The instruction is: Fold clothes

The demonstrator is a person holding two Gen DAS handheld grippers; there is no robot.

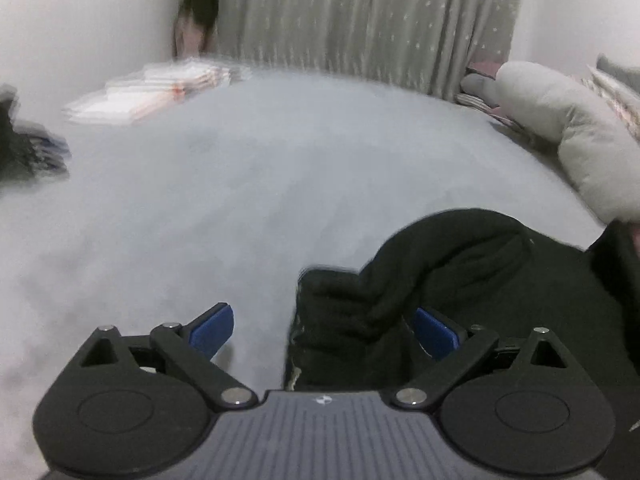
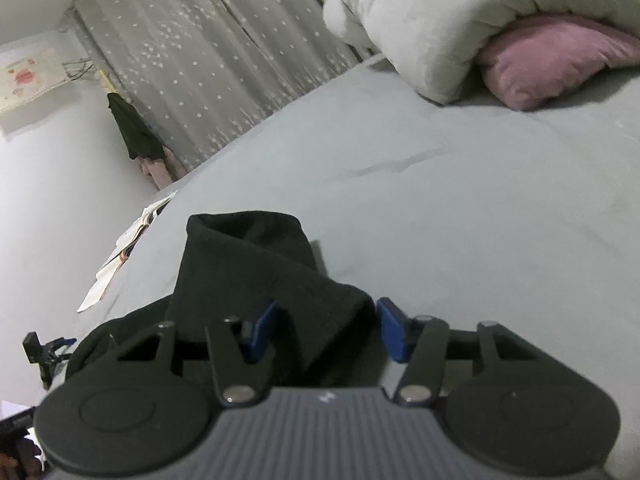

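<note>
1. While the black garment is lying bunched on the grey bed cover, the left gripper is hovering with its jaws spread wide; bare cover is showing under its left pad, and the garment's near edge is lying between the pads, closer to the right one. No pad is seen pressing on cloth, so this tool is judged to be holding nothing.
2. In the left wrist view the garment is extending from the gap between the pads toward the right and away from the camera, so its bulk is lying to the right of this tool. A stack of folded items is sitting far off at the left, blurred.
3. In the right wrist view the right gripper is standing about half open, with a raised fold of the black garment running between its blue pads. The left pad is partly sunk behind cloth; the right pad is showing a sliver of gap beside the fold, so a firm grip cannot be confirmed.
4. The fold's long axis is running from the pads up and leftward across the bed cover, roughly along the tool's pointing line.
5. The right gripper is judged the nearer to a usable hold; the left one is needing to shift rightward onto the edge.
6. A pale duvet and a pink pillow are lying well apart at the right.
</note>
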